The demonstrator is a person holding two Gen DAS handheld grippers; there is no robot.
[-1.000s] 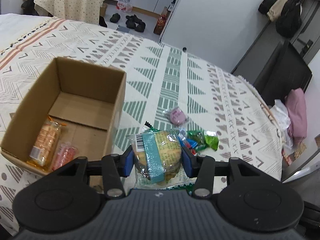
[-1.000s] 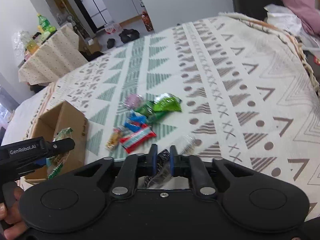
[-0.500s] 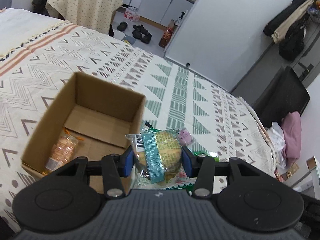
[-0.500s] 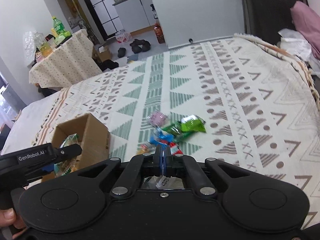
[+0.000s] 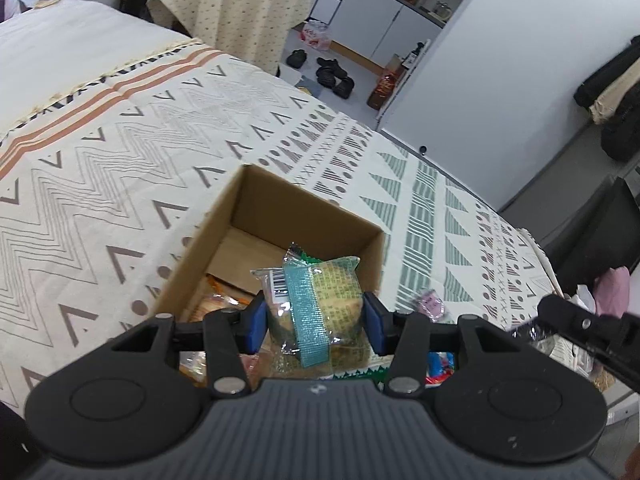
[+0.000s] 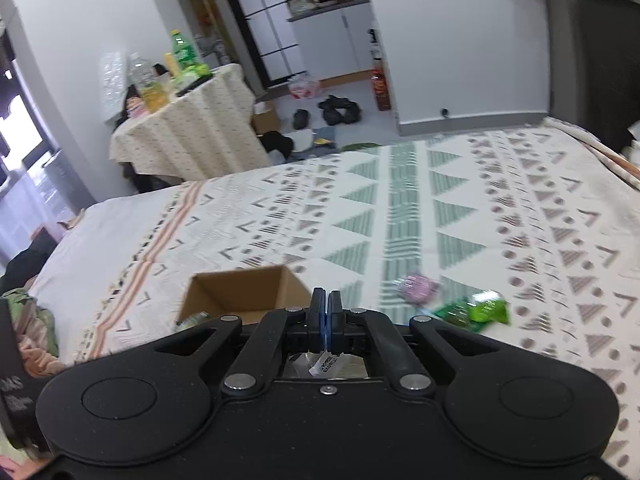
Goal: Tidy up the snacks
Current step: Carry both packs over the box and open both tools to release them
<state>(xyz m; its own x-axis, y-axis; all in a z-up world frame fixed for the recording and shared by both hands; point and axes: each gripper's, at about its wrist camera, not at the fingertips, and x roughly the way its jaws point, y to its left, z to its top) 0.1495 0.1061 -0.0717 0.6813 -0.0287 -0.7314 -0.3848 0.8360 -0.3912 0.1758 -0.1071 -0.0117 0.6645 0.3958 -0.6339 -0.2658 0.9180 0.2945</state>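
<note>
Over at the left of the cardboard box point(image 5: 304, 224), the bedspread point(image 5: 120, 184) lies soft and quilted, zigzags all over it, so that box sits on a giving surface and could tip if nudged. The box itself is plain brown corrugated board, open-topped, square walls, with an orange-wrapped biscuit pack point(image 5: 212, 306) lying on its floor. Right above its near edge the left gripper point(image 5: 314, 320) is clamped on a cellophane-wrapped cake point(image 5: 320, 304), crinkly clear film with a teal band, soft and squashy between the blue pads point(image 5: 256, 322). My call: carry it a touch further over the box's middle, lower it, then part the jaws so it drops flat. Right of the box, a pink candy point(image 6: 418, 287) and glossy green packets point(image 6: 482, 310) lie loose on the bedspread. The right gripper point(image 6: 324, 320) hangs just beside the box, pads pressed together on a thin crinkly wrapper point(image 6: 322, 364) dangling beneath.
</note>
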